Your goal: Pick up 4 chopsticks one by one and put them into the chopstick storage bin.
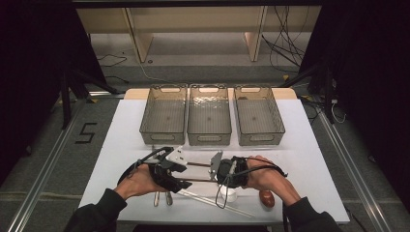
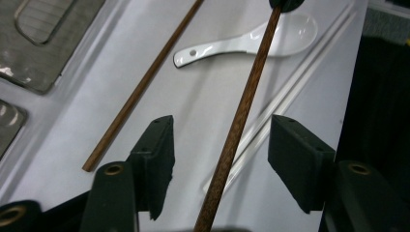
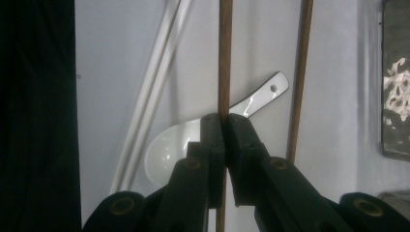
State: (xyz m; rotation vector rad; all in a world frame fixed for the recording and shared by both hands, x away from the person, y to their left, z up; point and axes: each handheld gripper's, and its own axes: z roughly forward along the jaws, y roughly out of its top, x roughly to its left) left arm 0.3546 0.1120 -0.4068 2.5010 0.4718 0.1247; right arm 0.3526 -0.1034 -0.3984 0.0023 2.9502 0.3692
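A brown chopstick (image 1: 198, 180) hangs just above the white table between my two grippers, which face each other. My right gripper (image 3: 225, 125) is shut on one end of that chopstick (image 3: 225, 58). My left gripper (image 2: 223, 130) is open, and the same chopstick (image 2: 237, 130) passes between its jaws without touching either one. In the high view the left gripper (image 1: 183, 182) is left of centre and the right gripper (image 1: 216, 178) is just to its right. A second brown chopstick (image 1: 198, 165) (image 2: 140, 89) (image 3: 300, 82) lies flat on the table a little farther back.
A white ceramic spoon (image 2: 251, 42) (image 3: 179, 145) and a pair of white chopsticks (image 2: 290, 92) (image 3: 150, 92) lie under the grippers near the front edge. A brown egg-shaped object (image 1: 266, 198) sits at the front right, metal utensils (image 1: 162, 198) at the front left. Three grey bins (image 1: 209, 116) stand in a row behind.
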